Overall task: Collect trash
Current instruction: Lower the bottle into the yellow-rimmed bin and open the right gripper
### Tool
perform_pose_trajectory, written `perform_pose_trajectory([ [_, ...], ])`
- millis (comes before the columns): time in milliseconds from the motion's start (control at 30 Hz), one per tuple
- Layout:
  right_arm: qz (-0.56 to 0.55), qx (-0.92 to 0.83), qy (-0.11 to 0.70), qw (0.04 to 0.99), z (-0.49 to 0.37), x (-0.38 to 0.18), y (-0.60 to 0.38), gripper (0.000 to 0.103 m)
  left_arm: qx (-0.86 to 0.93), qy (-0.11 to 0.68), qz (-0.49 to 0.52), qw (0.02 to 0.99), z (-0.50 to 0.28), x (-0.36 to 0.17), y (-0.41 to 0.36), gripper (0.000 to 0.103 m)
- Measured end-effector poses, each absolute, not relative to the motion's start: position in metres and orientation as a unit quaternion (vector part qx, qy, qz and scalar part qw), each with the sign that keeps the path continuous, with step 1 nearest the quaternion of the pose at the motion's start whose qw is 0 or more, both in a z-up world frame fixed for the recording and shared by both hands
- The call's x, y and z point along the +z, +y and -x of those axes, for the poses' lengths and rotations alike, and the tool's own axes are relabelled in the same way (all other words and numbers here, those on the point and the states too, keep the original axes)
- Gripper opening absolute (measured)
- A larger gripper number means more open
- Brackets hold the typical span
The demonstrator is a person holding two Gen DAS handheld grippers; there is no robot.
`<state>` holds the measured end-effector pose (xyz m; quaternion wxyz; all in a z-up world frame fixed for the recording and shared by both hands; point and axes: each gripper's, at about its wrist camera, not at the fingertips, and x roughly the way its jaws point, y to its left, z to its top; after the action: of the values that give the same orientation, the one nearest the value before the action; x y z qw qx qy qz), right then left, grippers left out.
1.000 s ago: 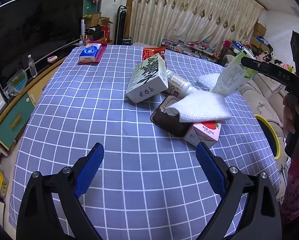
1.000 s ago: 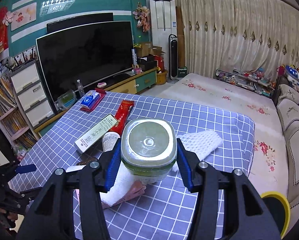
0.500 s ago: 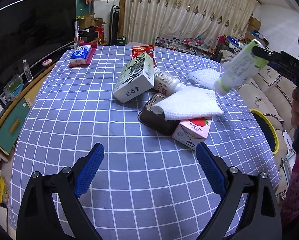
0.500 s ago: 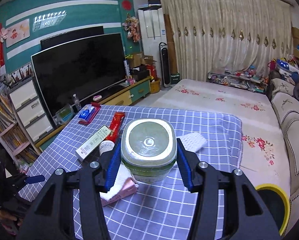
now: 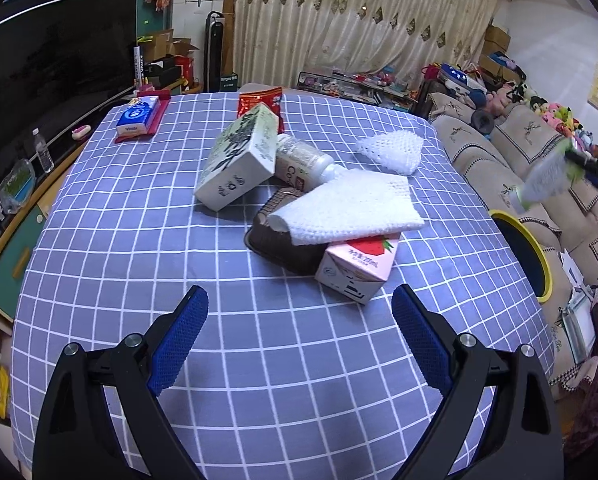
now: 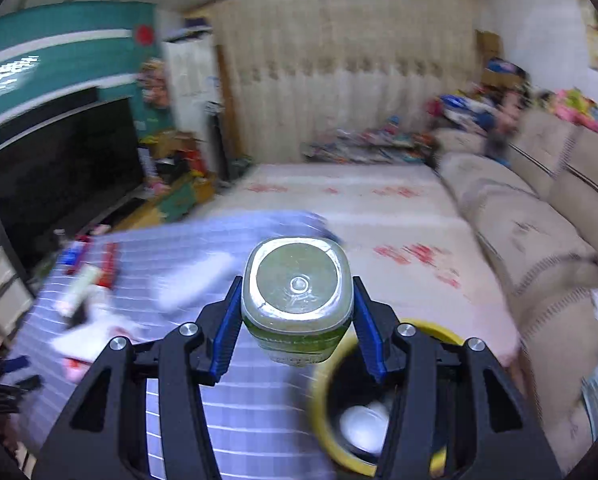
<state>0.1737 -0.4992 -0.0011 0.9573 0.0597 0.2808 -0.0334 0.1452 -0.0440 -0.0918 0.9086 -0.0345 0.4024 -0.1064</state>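
The step in hand is judged to be the carry: one piece of trash is being taken off the counter (image 5: 131,240), a table covered in a blue-and-white checked cloth, toward the round dark bin with a yellow rim (image 6: 427,328) that stands low at the counter's right side, between it and the beige sofa (image 6: 539,248).

The bin's open mouth is seen just below and to the right of the load in the right wrist view, with something pale inside it. The next move is judged to call for bringing the load fully over that mouth and only then parting the jaws, so that it drops inside the rim and not onto it.

The load is a square-shouldered clear plastic bottle with a green label (image 6: 297,300). It is clamped between the blue pads of the right gripper (image 6: 297,318), whose jaws stand about half open around its body. Its long axis runs along the gripper's fingers, base pointing forward and somewhat downward, away from the hand, so only the base and a band of label are seen. In the left wrist view the same bottle (image 5: 547,180) appears blurred at the far right, above the bin.

The left gripper (image 5: 299,328) is held wide open with nothing between its pads, above the near part of the counter. Ahead of it more trash is left: a green-and-white printed carton (image 5: 239,164), a white knitted foam net (image 5: 347,208) over a brown tray (image 5: 275,240), and a pink strawberry milk carton (image 5: 355,268).
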Motion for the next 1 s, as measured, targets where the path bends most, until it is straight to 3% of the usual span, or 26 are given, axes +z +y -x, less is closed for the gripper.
perform_pose_trajectory([
  [233,-0.093,-0.101,0.396,0.908,-0.201,-0.105,-0.559,0.049,-0.115,0.407,0.019,0.906,-0.148,-0.093,-0.062,0.092],
  [467,-0.108,-0.128,0.45,0.877,-0.218,-0.171,-0.567,0.05,-0.116,0.413,0.001,0.903,-0.155,-0.096,-0.075,0.092],
  [1000,-0.105,-0.122,0.445,0.881,-0.212,-0.162,-0.562,0.053,-0.126,0.415,-0.01,0.901,-0.167,-0.102,-0.084,0.092],
])
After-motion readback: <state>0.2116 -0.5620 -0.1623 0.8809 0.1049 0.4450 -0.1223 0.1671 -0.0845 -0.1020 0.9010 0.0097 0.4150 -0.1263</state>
